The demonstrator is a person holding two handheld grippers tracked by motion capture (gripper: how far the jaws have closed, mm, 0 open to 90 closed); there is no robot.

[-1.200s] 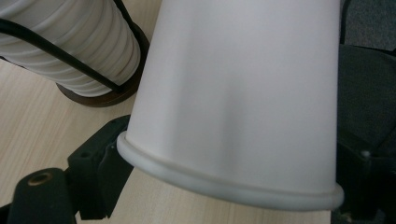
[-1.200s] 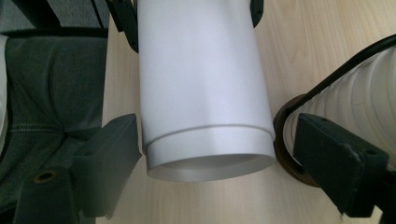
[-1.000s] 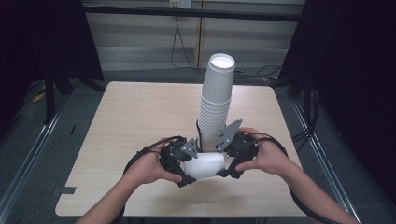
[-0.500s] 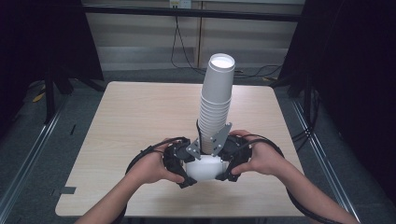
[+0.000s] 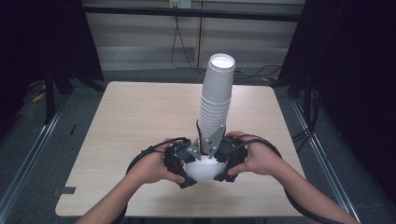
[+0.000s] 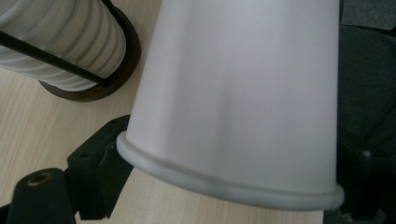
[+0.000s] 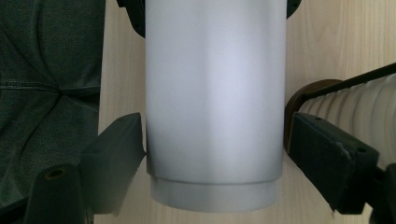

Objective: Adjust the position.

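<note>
A single white paper cup (image 5: pixel 201 170) lies on its side just above the table's front part, held from both ends. My left gripper (image 5: pixel 180 165) is shut on its rim end: in the left gripper view the cup (image 6: pixel 233 93) sits rim-down between the jaws of the left gripper (image 6: pixel 231 172). My right gripper (image 5: pixel 226 163) is shut on the base end. In the right gripper view both jaws of the right gripper (image 7: pixel 215 144) press the sides of the cup (image 7: pixel 215 93). Right behind the grippers rises a tall stack of white cups (image 5: pixel 215 102).
The stack (image 6: pixel 60 42) stands in a round brown base (image 6: pixel 116 74) with thin black uprights, close behind both grippers; the same stack (image 7: pixel 359 107) is at the right of the right gripper view. The wooden table (image 5: pixel 140 116) has bare surface left, right and behind. Dark floor surrounds it.
Both hands have drawn slightly closer together around the cup, and the cup looks shorter from above than a second ago. The stack has not moved.
</note>
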